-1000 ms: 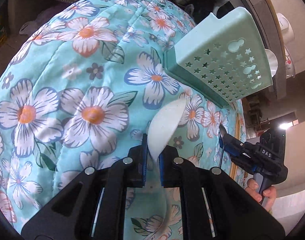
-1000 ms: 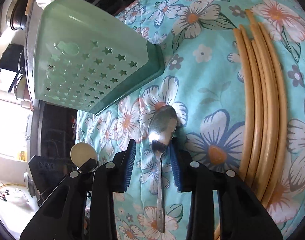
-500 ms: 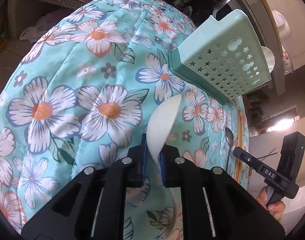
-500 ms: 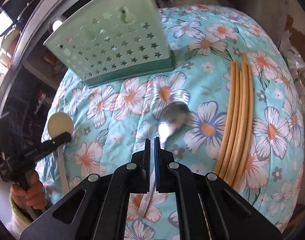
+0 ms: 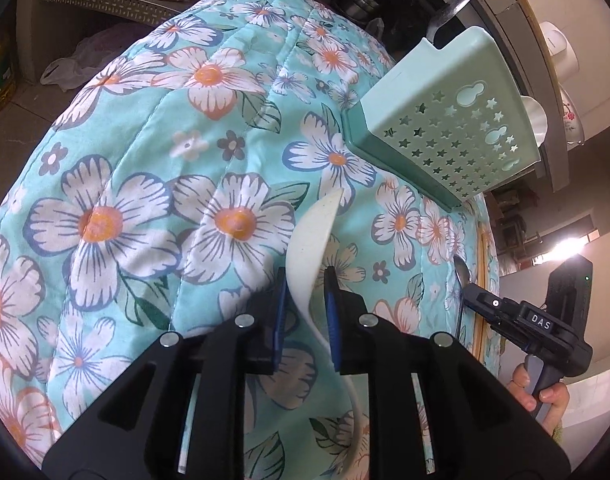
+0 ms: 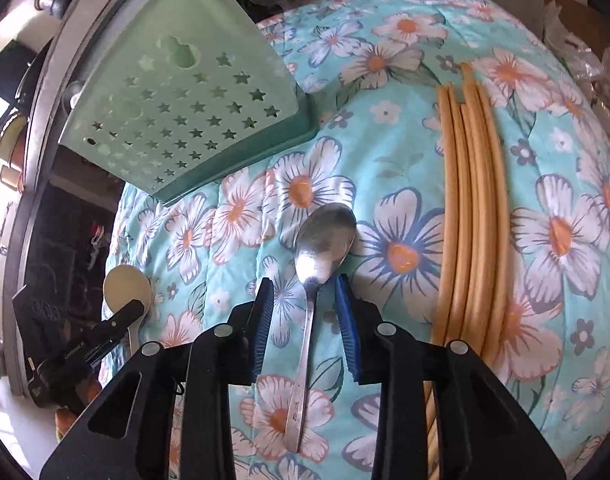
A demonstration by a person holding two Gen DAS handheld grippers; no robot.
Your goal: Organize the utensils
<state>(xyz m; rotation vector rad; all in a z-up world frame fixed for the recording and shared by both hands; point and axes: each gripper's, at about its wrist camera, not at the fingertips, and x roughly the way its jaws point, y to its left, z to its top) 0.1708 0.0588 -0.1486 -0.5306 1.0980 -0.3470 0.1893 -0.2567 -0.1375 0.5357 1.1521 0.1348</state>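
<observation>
Stainless steel teaspoon (image 6: 319, 276) lies flat on the quilted turquoise floral cloth (image 5: 153, 184), its neck between the blue pads of the right gripper (image 6: 305, 320); those jaws are opening and stand clear of the metal on both sides. The left gripper (image 5: 305, 312) straddles a cream plastic spoon (image 5: 311, 248), bowl tilted up; its jaws are also opening, and the right pad looks just off the spoon.

Judgement: both grips are being reset. Each gripper should close square on the narrow neck, not the bowl, so that the spoon does not pivot before it goes to the pale green star-perforated plastic holder (image 6: 177, 108), which stands at the cloth's far edge.

A bundle of tan wooden chopsticks (image 6: 473, 216) lies right of the teaspoon, well apart. The soft padding gives little support. Cluttered kitchen shelving lies beyond.
</observation>
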